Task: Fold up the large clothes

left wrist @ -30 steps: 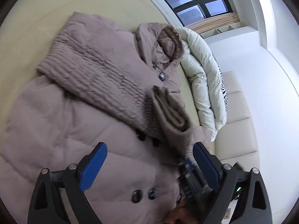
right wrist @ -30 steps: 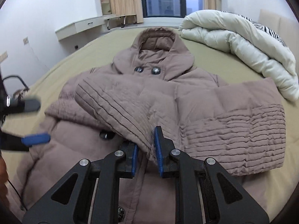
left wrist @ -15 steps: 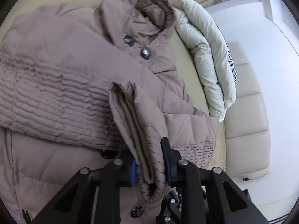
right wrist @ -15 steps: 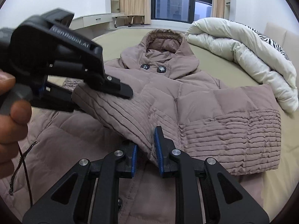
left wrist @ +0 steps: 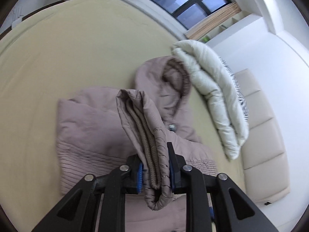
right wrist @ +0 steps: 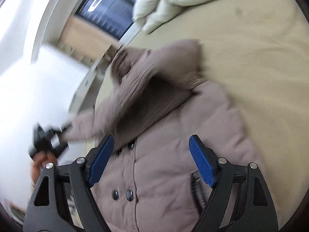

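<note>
A taupe padded coat (left wrist: 90, 127) with a hood (left wrist: 166, 77) lies on the bed (left wrist: 58, 48). My left gripper (left wrist: 155, 171) is shut on the sleeve cuff (left wrist: 146, 127), with its ribbed knit lining between the blue pads, and holds it up over the coat. In the blurred right wrist view the coat (right wrist: 173, 164) lies below my right gripper (right wrist: 150, 158), which is open and empty above the buttoned front. The left gripper (right wrist: 48, 139) shows there at the left, holding the sleeve in a hand.
A folded cream duvet (left wrist: 212, 96) lies beside the hood, with a padded headboard (left wrist: 266, 135) behind it. A window (left wrist: 189, 2) and curtains are at the far side. The bed's edge (right wrist: 92, 89) and a white wall are to the left in the right wrist view.
My left gripper lifted the sleeve cuff up and across the coat. My right gripper let go of the sleeve, opened and swung away over the coat's front.
</note>
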Demonstrator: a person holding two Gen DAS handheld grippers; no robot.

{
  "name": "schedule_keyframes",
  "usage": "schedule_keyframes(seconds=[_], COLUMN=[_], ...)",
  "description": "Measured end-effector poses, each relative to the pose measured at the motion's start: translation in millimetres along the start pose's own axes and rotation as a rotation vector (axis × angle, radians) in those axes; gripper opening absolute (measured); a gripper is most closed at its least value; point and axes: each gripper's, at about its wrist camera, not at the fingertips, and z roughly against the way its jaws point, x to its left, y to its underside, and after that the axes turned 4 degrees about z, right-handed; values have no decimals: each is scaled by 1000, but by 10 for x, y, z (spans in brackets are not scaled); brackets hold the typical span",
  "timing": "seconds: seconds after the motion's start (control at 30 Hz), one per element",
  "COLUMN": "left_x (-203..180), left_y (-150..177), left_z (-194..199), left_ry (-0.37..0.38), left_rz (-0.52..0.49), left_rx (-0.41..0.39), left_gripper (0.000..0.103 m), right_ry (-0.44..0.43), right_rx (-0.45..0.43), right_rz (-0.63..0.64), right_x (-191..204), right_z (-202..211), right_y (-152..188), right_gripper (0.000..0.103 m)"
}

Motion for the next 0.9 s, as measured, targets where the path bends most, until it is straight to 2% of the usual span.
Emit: schedule_keyframes(seconds=[0.1, 0.2, 0.37, 0.43, 0.5, 0.57, 0.6, 0.63, 0.67, 0.73, 0.83, 0.9], left_x=[255, 482, 551, 575, 614, 614, 647, 657, 704, 793, 792, 712], left_y=[52, 62, 93, 115, 144, 161, 164, 168, 175, 177, 180, 186], left_z=[-141, -176, -208, -210, -202, -249, -275, -311, -347, -379, -234, 57], left_ry=[-57, -63, -118, -121, -135, -164, -180, -188, -194, -189, -218, -289], left_rz=[19, 68, 9, 8, 1, -18, -25, -23, -17, -6, -13, -32], left_rx=[23, 12, 3, -10, -22, -26, -28, -28, -22, -11, -45, -149], left_gripper=[23, 23, 25, 25, 27, 29, 31, 33, 36, 41, 43, 43], right_ry=[25, 6, -48, -87, -87, -32, 25, 85, 109, 127, 142, 211], right_rx=[-40, -66, -93, -76, -54, 6, 46, 102, 135, 118, 108, 46], right_rz=[-25, -31, -52, -57, -60, -47, -26, -18, -14, 58, 91, 157], right_x=[-48, 22, 190, 269, 334, 315, 269, 163, 50, 16, 129, 324], right_z=[35, -4, -180, -325, -496, -773, -923, -1100, -1222, -1241, -1099, -934], right_y=[-180, -372, -720, -902, -1003, -1032, -1026, -975, -905, -857, -891, -959], right_gripper=[80, 80, 80, 80, 80, 80, 79, 71, 60, 51, 51, 53])
